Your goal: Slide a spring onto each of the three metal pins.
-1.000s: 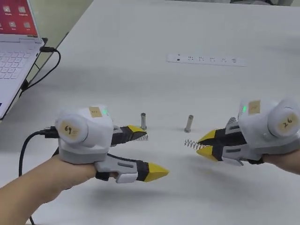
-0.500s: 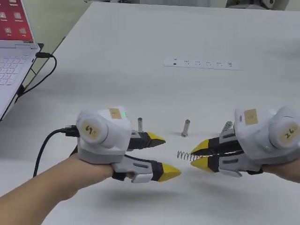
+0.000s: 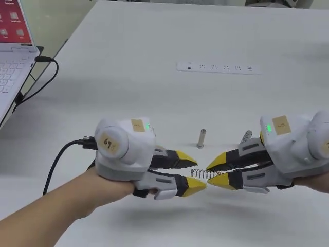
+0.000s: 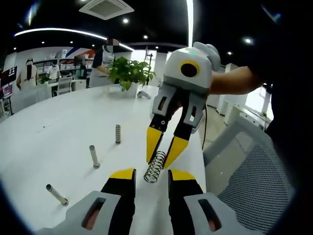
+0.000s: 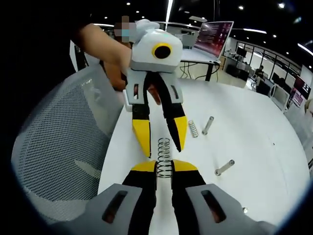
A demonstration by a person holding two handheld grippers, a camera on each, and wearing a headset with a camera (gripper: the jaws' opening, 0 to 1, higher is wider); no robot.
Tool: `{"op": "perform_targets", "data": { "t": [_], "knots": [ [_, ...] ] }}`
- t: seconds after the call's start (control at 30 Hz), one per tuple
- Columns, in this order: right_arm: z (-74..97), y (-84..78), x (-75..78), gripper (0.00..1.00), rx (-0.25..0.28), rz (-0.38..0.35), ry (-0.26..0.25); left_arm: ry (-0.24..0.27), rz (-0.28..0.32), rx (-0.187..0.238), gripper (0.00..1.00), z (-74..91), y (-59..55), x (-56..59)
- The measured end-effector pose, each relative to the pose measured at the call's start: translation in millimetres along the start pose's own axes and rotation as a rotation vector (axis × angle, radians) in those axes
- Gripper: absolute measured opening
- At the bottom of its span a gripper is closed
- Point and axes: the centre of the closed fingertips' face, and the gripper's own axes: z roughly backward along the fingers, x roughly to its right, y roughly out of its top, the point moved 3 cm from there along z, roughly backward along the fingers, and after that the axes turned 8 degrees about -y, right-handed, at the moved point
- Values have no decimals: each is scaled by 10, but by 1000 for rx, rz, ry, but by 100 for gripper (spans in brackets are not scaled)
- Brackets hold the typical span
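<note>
Workbench point(image 3: 154, 41) check: right pin point(image 3: 248, 137) already sprung, two pins point(image 4: 93, 155) bare; right gripper point(image 3: 208, 174) clenches a spring point(image 4: 155, 167), left gripper point(image 3: 199, 173) released around it.

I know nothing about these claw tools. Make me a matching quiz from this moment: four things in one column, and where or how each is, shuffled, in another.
Things:
1. left claw
2. right claw
3. power strip
4. laptop

States:
A. far left of the head view, red screen
B. shut on a spring
C. lying flat beyond the bare pin
D. open, jaws either side of the spring's free end

Pairs: 1-D, 2-B, 3-C, 4-A.
</note>
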Motion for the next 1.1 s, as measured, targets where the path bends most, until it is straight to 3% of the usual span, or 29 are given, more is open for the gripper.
{"op": "perform_targets", "data": {
  "t": [0.17,0.5,0.63,0.73,1.1],
  "knots": [
    [5,48,-41,8,8,3,5,-11,-11,-2,6,-7,7,8],
    [5,63,-68,8,11,-1,3,-18,-81,-10,4,-1,13,51],
    [10,21,-86,8,-6,-17,4,-38,-90,-15,2,-9,13,102],
    [14,21,-105,8,-3,0,0,-38,-89,-14,2,-8,10,100],
    [59,38,-107,10,-1,-58,-1,-46,-82,-8,2,6,19,109]
  ]
}}
